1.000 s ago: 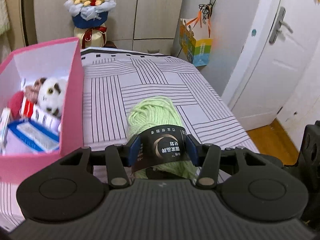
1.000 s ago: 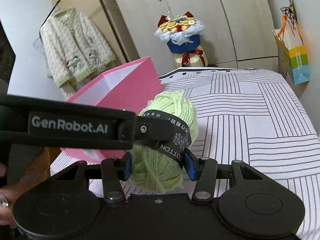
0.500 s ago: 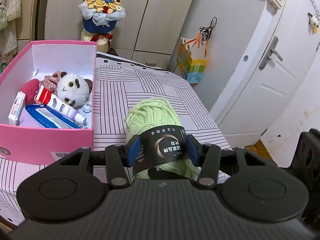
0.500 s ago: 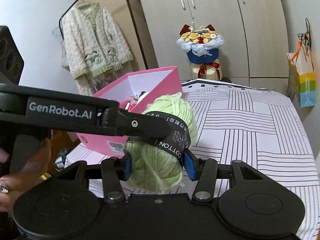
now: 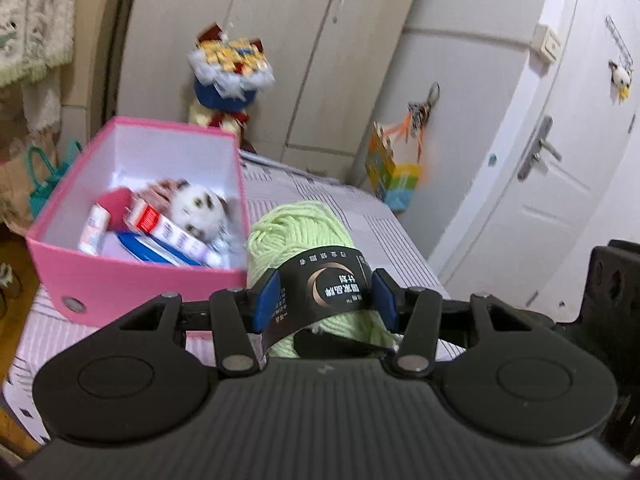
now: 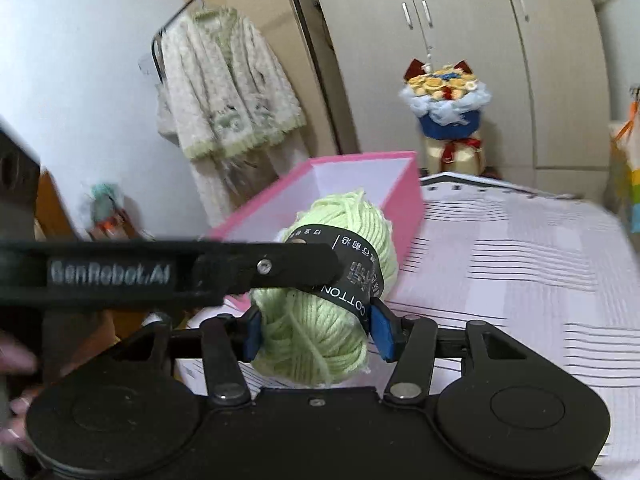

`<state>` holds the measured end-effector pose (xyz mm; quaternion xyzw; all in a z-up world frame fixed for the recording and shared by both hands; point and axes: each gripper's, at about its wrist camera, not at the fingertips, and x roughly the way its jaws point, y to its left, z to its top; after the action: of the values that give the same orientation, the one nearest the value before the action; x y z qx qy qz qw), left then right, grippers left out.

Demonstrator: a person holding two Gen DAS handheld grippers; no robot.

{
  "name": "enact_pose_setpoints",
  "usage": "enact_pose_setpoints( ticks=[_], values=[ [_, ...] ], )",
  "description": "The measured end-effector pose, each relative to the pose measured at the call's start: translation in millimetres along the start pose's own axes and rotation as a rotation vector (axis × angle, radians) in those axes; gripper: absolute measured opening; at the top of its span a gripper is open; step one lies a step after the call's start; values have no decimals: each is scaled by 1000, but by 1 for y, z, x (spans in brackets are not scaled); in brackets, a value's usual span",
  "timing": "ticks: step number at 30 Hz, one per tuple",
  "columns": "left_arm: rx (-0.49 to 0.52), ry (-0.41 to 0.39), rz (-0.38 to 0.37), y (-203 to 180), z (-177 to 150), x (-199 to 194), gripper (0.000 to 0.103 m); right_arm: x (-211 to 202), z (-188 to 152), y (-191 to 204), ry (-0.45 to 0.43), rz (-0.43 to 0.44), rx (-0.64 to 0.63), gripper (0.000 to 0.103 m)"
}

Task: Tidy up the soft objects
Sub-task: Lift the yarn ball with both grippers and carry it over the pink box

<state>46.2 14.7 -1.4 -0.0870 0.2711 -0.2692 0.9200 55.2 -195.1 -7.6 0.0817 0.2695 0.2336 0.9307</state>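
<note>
A light green yarn ball (image 5: pixel 298 232) with a black paper band is held up above the striped bed. My left gripper (image 5: pixel 326 300) is shut on it across the band. My right gripper (image 6: pixel 316 330) is shut on the same yarn ball (image 6: pixel 320 340) from the other end. The left gripper's finger (image 6: pixel 280 268) crosses the right wrist view against the band. An open pink box (image 5: pixel 132 276) stands on the bed left of the yarn, holding a panda plush (image 5: pixel 196 208), a red plush, tubes and packets. It also shows behind the yarn in the right wrist view (image 6: pixel 412 200).
The striped bed (image 6: pixel 500 264) spreads to the right. A flower bouquet (image 5: pixel 230 72) stands by the wardrobe behind the box. A colourful paper bag (image 5: pixel 394 176) hangs near the white door (image 5: pixel 560 168). A knitted cardigan (image 6: pixel 224 92) hangs at left.
Both grippers have lifted the yarn ball higher and tilted, so more of the box's inside shows. The grip on the yarn is unchanged.
</note>
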Motion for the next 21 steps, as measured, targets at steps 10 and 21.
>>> enact_pose_setpoints(
  ticks=[10, 21],
  values=[
    [5, -129, 78, 49, 30, -1, 50, 55, 40, 25, -38, 74, -88, 59],
    [-41, -132, 138, 112, 85, 55, 50, 142, 95, 15, 18, 120, -53, 64]
  ],
)
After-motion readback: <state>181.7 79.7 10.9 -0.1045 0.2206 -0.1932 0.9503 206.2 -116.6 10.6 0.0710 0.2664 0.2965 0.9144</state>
